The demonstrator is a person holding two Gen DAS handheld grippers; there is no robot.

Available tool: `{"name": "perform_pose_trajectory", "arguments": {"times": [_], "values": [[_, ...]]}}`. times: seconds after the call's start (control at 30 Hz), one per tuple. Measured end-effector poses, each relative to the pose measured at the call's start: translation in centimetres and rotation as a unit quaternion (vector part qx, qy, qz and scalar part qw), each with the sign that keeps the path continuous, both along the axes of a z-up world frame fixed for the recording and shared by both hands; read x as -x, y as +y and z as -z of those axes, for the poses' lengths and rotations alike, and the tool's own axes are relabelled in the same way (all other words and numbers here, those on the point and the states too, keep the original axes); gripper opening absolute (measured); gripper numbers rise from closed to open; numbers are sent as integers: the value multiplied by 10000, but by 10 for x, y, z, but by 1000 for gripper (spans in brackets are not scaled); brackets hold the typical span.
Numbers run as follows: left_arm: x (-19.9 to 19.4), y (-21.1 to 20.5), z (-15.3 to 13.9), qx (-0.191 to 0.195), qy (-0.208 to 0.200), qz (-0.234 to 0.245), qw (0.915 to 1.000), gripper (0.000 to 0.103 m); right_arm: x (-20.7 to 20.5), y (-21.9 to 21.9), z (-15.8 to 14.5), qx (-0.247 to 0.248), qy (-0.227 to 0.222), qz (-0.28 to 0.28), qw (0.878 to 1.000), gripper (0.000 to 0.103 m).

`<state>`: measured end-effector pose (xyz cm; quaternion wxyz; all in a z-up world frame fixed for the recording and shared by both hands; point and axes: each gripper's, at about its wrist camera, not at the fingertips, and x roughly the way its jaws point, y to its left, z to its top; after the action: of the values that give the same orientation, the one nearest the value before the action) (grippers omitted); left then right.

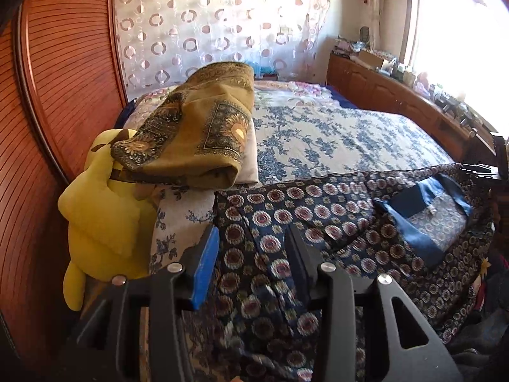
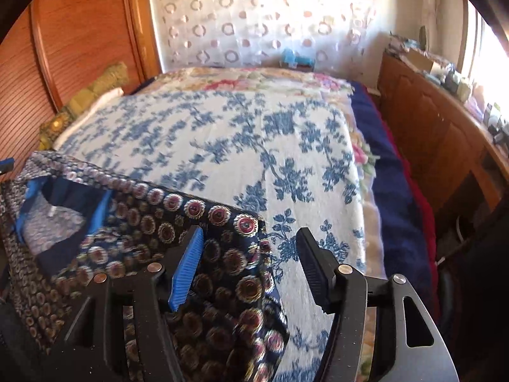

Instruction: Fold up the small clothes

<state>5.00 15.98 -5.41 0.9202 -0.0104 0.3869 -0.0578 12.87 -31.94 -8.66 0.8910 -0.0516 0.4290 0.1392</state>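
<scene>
A dark navy garment (image 1: pixel 334 222) with red and gold medallion print lies spread on the bed, its blue neckline trim (image 1: pixel 423 210) facing up. My left gripper (image 1: pixel 251 251) is open, its jaws over the garment's left part, nothing held. In the right wrist view the same garment (image 2: pixel 143 222) lies at the left, with its right edge between the jaws. My right gripper (image 2: pixel 251 251) is open above that edge and the bedspread. The blue neckline (image 2: pixel 63 203) shows at the far left.
A white and blue floral bedspread (image 2: pixel 254 146) covers the bed. A folded mustard patterned cloth (image 1: pixel 197 130) and a yellow plush toy (image 1: pixel 101 213) sit by the wooden headboard (image 1: pixel 63 79). A wooden cabinet (image 2: pixel 439 133) with clutter runs along the right under the window.
</scene>
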Motion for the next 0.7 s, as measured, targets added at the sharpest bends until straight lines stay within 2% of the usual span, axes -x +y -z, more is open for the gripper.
{"name": "perform_pose_trajectory", "arguments": {"times": [0.17,0.53,0.7], "values": [[-26,3,9,-18,281,39,9996,42,-6,0,18,-18,174,12,9998,63],[-65,12,39,-159,952,-22,9953,42,-5,5,19,115,136,-10,9998,66],[-67,12,41,-117,997,16,9949,42,-4,5,19,117,137,-9,9998,66]]}}
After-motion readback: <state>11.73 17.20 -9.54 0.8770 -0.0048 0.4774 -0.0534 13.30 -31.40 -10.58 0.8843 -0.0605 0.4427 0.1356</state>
